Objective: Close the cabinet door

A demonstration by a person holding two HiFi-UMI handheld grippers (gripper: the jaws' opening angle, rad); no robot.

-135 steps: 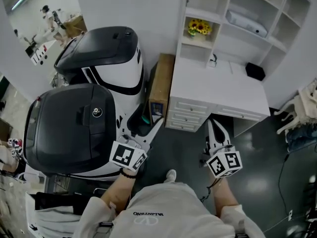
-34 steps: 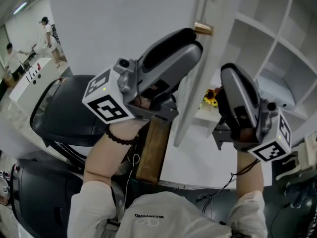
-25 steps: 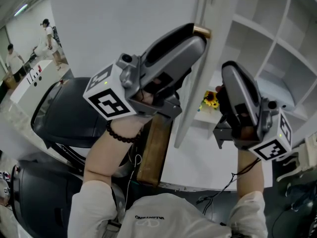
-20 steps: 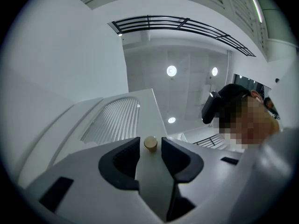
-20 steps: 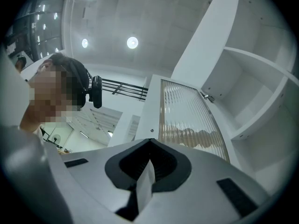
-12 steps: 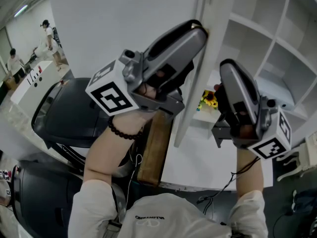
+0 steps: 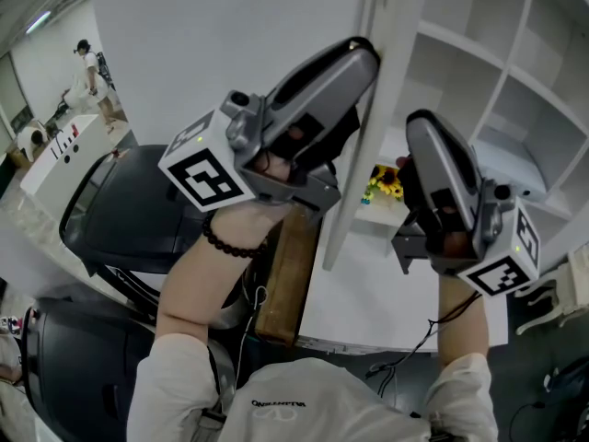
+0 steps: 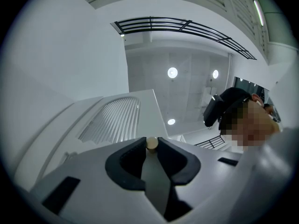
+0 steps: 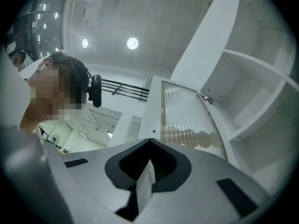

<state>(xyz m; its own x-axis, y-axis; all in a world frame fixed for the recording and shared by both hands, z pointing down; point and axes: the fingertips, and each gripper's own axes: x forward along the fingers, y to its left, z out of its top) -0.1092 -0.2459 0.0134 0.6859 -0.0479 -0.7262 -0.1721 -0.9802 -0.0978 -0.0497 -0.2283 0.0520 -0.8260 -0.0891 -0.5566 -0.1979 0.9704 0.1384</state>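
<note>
Since a moment ago our left gripper has slid up over the knob, and its jaws have just been closing. They now pinch that small round knob at their tips. The cabinet door stands open, edge-on between our two grippers, in front of the white shelves. Our right gripper hangs just beside the door, jaws clenched on nothing.

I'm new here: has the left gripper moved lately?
Yes: the left gripper went up and right, to the cabinet door; its fingers have just been closing round the knob.
</note>
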